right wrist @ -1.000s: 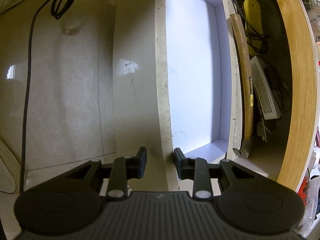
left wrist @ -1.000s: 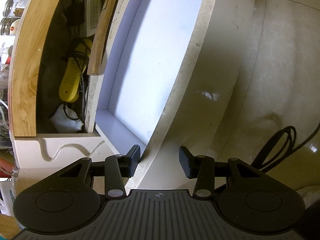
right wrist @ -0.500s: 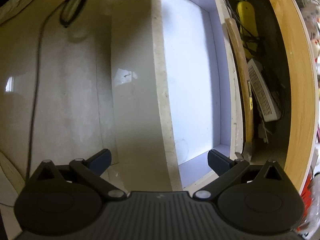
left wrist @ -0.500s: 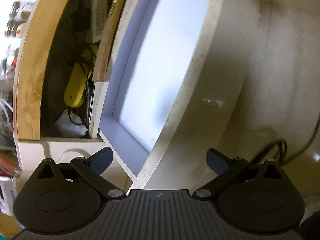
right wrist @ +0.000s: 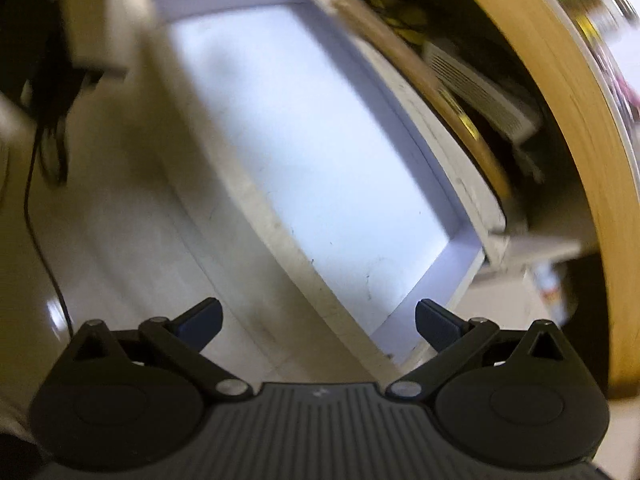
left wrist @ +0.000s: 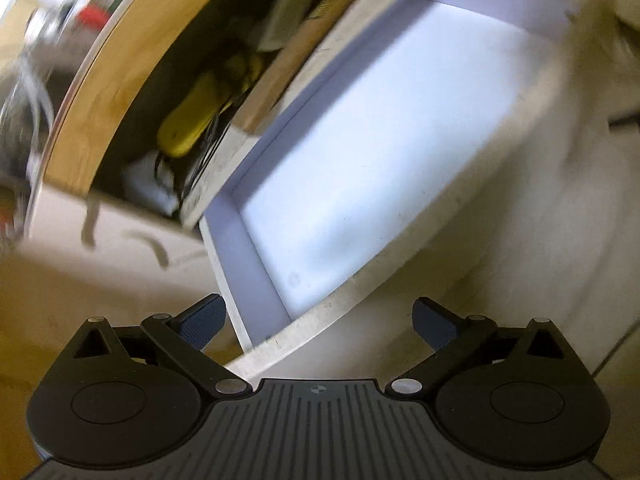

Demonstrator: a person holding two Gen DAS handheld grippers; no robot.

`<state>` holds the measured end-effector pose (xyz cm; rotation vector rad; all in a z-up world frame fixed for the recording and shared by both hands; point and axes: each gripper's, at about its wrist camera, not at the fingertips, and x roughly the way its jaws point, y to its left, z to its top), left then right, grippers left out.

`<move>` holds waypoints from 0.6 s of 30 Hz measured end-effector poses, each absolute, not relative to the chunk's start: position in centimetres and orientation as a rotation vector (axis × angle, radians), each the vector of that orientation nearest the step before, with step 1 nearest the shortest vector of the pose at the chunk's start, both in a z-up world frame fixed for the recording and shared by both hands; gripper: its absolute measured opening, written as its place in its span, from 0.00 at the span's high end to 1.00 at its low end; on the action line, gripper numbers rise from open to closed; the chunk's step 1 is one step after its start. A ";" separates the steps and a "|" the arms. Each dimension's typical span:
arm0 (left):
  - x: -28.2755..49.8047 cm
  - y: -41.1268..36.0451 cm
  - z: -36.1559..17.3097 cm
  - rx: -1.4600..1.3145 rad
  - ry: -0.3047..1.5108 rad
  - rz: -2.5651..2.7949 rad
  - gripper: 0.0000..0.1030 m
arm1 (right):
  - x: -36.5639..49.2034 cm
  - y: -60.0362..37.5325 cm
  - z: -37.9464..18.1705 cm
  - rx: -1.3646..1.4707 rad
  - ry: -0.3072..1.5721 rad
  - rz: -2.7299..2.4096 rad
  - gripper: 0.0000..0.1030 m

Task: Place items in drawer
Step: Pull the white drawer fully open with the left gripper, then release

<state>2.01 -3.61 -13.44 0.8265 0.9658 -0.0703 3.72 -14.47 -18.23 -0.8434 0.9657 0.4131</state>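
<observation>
A white drawer point(left wrist: 384, 152) stands pulled out, its pale bottom bare. My left gripper point(left wrist: 318, 324) hangs open above the drawer's near corner with nothing between its fingers. The right wrist view shows the same drawer point(right wrist: 320, 152) from its other end, with my right gripper point(right wrist: 318, 322) open over its front edge and holding nothing. Behind the drawer, in the cabinet recess, lie a yellow device point(left wrist: 196, 120) with black cords, a wooden-handled hammer point(right wrist: 424, 92) and a white slotted box point(right wrist: 480, 96). Both views are blurred by motion.
A wooden tabletop edge point(left wrist: 100, 92) curves above the recess. A white bundle point(left wrist: 148, 184) sits by the yellow device. A black cable point(right wrist: 44, 148) trails over the glossy tiled floor point(right wrist: 120, 240) beside the drawer front. Cluttered small items show beyond the tabletop.
Both grippers, shut on the drawer's front edge a second ago, have opened wide and let it go. Both have rolled, so the drawer now lies slanted in each view.
</observation>
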 end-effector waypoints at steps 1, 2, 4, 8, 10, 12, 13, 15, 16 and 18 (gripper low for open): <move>2.3 -3.4 -13.0 0.780 0.981 -0.049 0.00 | 4.2 -14.6 -18.1 -0.787 0.976 0.389 0.00; 2.6 -3.2 -12.6 0.729 0.996 -0.027 0.00 | 4.8 -14.7 -18.1 -0.730 0.986 0.364 0.00; 3.1 -2.5 -11.8 0.620 1.024 0.017 0.00 | 5.7 -15.1 -17.9 -0.617 1.003 0.320 0.00; 3.8 -0.8 -10.5 0.372 1.086 0.090 0.00 | 7.3 -16.2 -17.3 -0.408 1.017 0.245 0.00; 4.0 0.2 -10.0 0.247 1.112 0.107 0.00 | 7.7 -16.1 -16.6 -0.329 1.013 0.221 0.00; 4.1 0.8 -9.7 0.170 1.121 0.112 0.00 | 8.0 -16.4 -15.9 -0.250 1.020 0.193 0.00; 4.1 1.0 -9.5 0.136 1.123 0.113 0.00 | 8.2 -16.6 -15.8 -0.216 1.027 0.181 0.00; 4.2 1.5 -9.2 0.069 1.128 0.116 0.00 | 8.6 -17.0 -15.7 -0.151 1.042 0.155 0.00; 4.3 1.7 -9.0 0.040 1.130 0.113 0.00 | 8.5 -17.1 -15.3 -0.131 1.047 0.148 0.00; 4.4 1.9 -8.9 0.003 1.131 0.100 0.00 | 7.9 -17.7 -14.2 -0.092 1.047 0.125 0.00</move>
